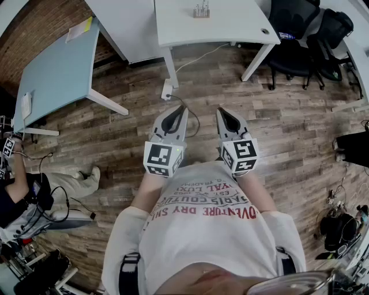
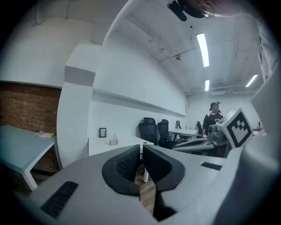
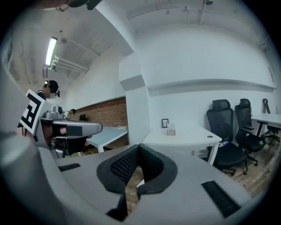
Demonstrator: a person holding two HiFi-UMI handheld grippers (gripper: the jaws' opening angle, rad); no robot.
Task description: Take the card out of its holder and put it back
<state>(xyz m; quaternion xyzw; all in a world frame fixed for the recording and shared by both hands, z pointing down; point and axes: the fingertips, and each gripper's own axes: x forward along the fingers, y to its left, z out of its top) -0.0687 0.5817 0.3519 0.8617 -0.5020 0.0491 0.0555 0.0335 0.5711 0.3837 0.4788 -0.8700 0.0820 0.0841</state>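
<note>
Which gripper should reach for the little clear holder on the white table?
Neither clearly: the left gripper and right gripper sit side by side, both shut and empty, similarly far from the small clear holder.

A white short-sleeved T-shirt [image 1: 202,242] is worn, printed across the chest with red and dark lettering [image 1: 210,208]. Dark straps [image 1: 130,266] are seen at either side of the waist. The left tongs [image 1: 179,109] and the right tongs [image 1: 222,110] are formed as smooth grey tapering shells, lined with black ribbed pads [image 2: 125,165]. Each is fitted with a white cube [image 1: 163,159] printed with black square markers.
</note>
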